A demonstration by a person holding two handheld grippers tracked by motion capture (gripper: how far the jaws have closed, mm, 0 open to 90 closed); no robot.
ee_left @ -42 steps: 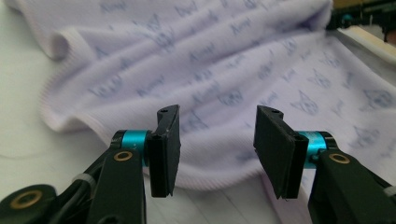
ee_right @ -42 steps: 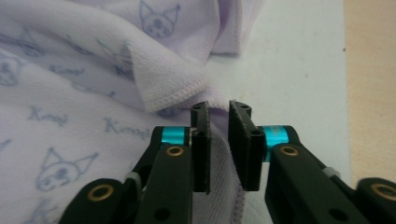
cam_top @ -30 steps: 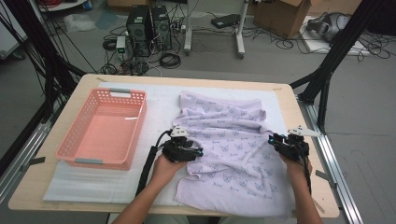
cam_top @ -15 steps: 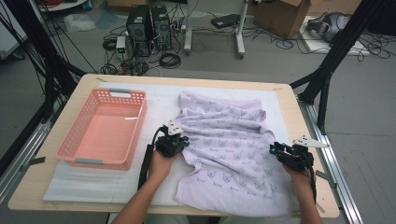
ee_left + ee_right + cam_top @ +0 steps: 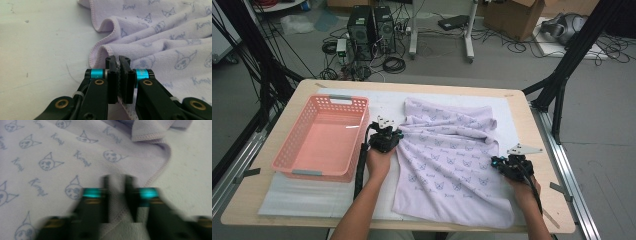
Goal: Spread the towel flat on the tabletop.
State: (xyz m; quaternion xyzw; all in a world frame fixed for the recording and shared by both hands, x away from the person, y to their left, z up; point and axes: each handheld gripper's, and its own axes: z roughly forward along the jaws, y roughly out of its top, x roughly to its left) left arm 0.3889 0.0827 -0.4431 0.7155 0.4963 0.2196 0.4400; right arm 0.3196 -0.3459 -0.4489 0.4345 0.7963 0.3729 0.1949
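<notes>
Lying across the right half of the worktop (image 5: 257, 197), a lilac towel (image 5: 452, 160) w/ small printed cat faces sits on a white mat (image 5: 302, 202), rumpled into ridges toward its far edge, flatter toward the near edge. Its near right corner reaches close to the worktop's near edge.

Left gripper (image 5: 388, 136) is at the towel's left edge, about mid-depth of the worktop, just right of the pink basket (image 5: 319, 137). Left gripper view: the left gripper (image 5: 119, 65) has its jaws clenched on the stitched hem, w/ a thin strip of cloth pinched between them & a folded loop of towel (image 5: 160, 37) bunched just beyond the tips.

Right gripper (image 5: 506, 165) is at the towel's right edge, near the worktop's right side, a grey three-cornered plate on top. Right gripper view is blurred: the right gripper (image 5: 117, 192) has jaws standing a little apart w/ the hem of the towel (image 5: 50, 157) running up between them; can't tell if they're actually gripping it.

Basket sits on the left part of the worktop, long side running front to back, nothing visible inside.
</notes>
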